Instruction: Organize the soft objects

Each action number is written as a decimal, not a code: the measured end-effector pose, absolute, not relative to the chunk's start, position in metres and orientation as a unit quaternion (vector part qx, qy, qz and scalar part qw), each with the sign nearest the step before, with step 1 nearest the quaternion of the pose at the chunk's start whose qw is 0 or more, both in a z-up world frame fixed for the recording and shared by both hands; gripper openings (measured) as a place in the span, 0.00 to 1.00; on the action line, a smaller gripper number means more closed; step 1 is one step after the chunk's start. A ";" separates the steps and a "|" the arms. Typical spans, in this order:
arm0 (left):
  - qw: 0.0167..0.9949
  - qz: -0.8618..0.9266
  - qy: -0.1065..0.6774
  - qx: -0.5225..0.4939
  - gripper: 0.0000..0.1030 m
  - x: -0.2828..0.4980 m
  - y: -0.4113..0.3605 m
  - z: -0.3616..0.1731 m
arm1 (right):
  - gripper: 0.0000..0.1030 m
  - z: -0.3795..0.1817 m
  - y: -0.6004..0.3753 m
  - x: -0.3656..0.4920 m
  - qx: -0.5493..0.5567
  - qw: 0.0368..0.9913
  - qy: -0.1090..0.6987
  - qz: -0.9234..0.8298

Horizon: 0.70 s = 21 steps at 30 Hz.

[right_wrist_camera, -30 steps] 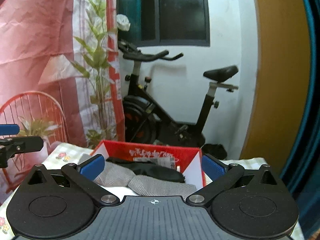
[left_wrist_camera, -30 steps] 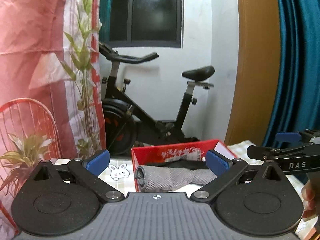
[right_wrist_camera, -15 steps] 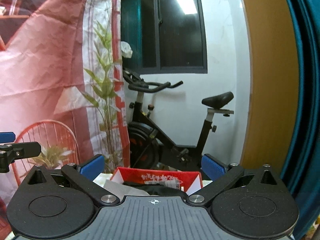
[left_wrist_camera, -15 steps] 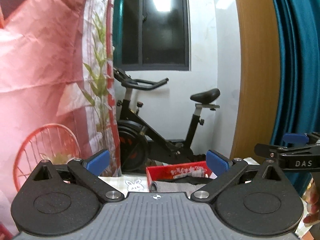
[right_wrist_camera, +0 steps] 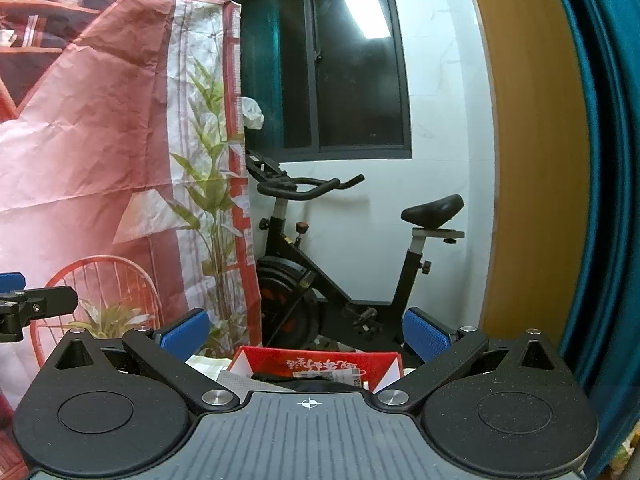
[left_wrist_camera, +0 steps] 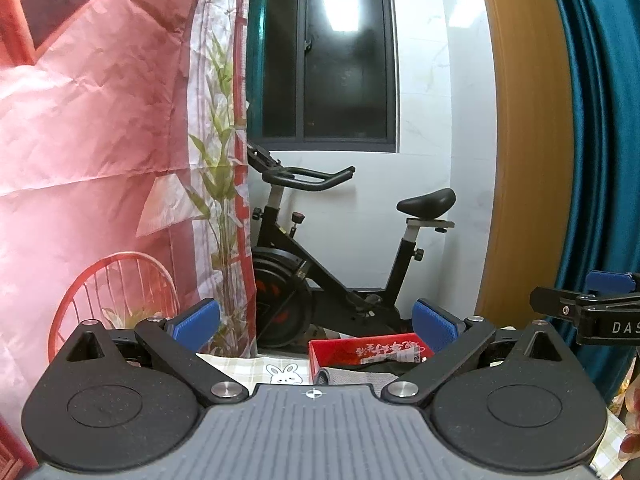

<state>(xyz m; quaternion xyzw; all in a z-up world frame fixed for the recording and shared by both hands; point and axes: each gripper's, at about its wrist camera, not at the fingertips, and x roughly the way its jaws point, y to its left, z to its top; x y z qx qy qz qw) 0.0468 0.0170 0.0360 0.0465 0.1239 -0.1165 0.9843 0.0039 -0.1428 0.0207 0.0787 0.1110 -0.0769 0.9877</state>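
Note:
A red cardboard box [left_wrist_camera: 360, 354] stands on the checked tablecloth [left_wrist_camera: 248, 368], low in both views; it also shows in the right wrist view [right_wrist_camera: 320, 362]. A grey rolled cloth [left_wrist_camera: 352, 378] and a black soft item [right_wrist_camera: 312, 382] lie in it, mostly hidden behind the gripper bodies. My left gripper [left_wrist_camera: 314, 322] is open and empty, raised and pulled back from the box. My right gripper [right_wrist_camera: 306, 332] is open and empty, likewise raised above and behind the box. Each gripper's tip shows at the edge of the other's view.
A black exercise bike [left_wrist_camera: 340, 264] stands behind the table by the white wall and window. A pink printed backdrop [left_wrist_camera: 100, 160] hangs at the left. A wooden door frame [left_wrist_camera: 524, 140] and teal curtain [left_wrist_camera: 600, 120] are at the right.
Both grippers have lifted and tilted upward, away from the box; the box and cloths have sunk to the bottom of both views. Both jaws stayed open.

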 end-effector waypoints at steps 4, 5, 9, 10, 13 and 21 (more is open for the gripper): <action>0.984 -0.112 0.125 0.053 1.00 0.047 0.016 0.035 | 1.00 0.021 -0.143 0.004 0.081 0.987 0.112 -0.077; 0.984 -0.112 0.125 0.055 1.00 0.047 0.015 0.035 | 1.00 0.021 -0.143 0.004 0.081 0.987 0.112 -0.077; 0.984 -0.111 0.125 0.057 1.00 0.048 0.016 0.034 | 1.00 0.020 -0.143 0.006 0.083 0.987 0.114 -0.080; 0.984 -0.111 0.125 0.058 1.00 0.048 0.016 0.034 | 1.00 0.020 -0.144 0.006 0.083 0.987 0.115 -0.081; 0.984 -0.109 0.123 0.063 1.00 0.048 0.016 0.035 | 1.00 0.019 -0.144 0.008 0.084 0.986 0.117 -0.082; 0.984 -0.107 0.121 0.070 1.00 0.050 0.019 0.035 | 1.00 0.018 -0.143 0.011 0.080 0.985 0.124 -0.084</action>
